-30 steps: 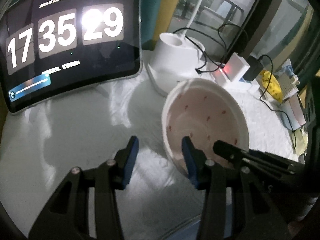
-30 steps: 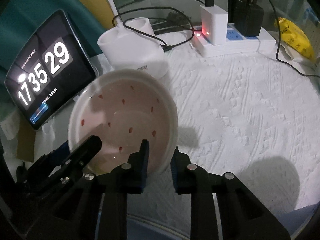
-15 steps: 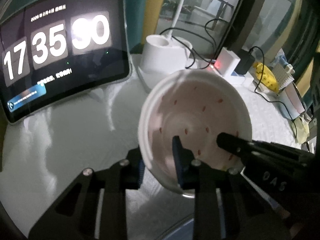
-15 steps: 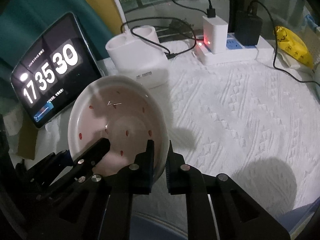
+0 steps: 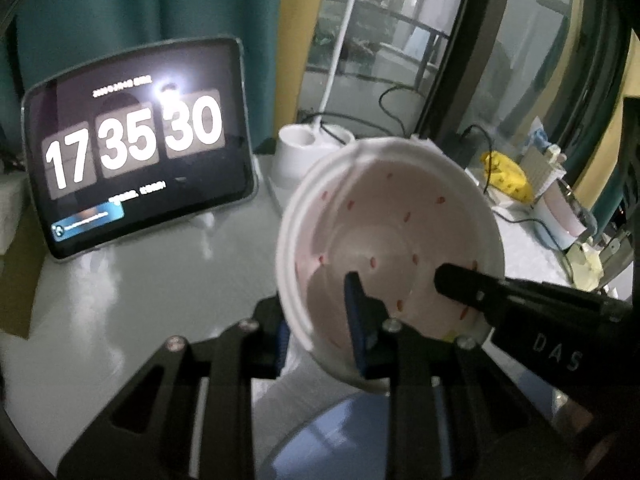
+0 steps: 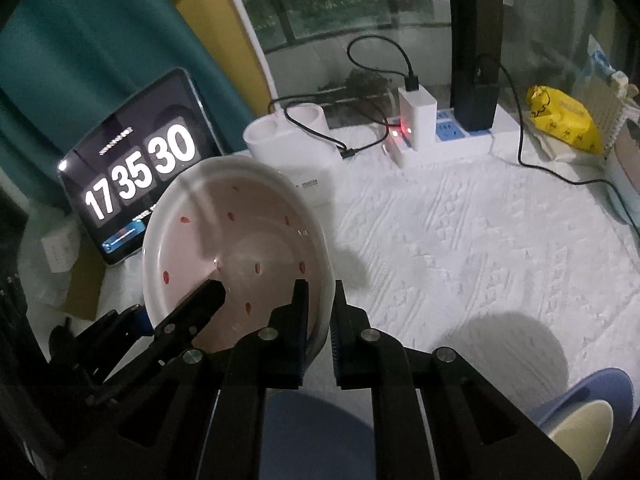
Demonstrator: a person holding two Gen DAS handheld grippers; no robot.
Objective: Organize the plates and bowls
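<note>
Gripping the same bowl (image 5: 392, 248) from two sides, both claws are clamped on its rim: the left gripper (image 5: 320, 332) with one finger inside and one outside, the right gripper (image 6: 320, 316) pinching the near edge tightly. A second ago the left fingers stood apart around the rim with the bowl resting on the cloth; now they have closed on it and the bowl sits higher in both frames, tipped toward the cameras, with its shadow falling separately on the tablecloth (image 6: 460, 240). The tablet clock (image 5: 136, 148) has gone from 29 to 30.

Only the right view shows the power strip (image 6: 452, 136) with its red light at upper centre, and a blue dish (image 6: 592, 412) at the lower right corner. Only the left view shows the right gripper's finger reaching in from the right side, lettered on its flank.

White outside, the bowl is pale pink inside with small red flecks scattered round the wall, and fills the middle of each frame.
</note>
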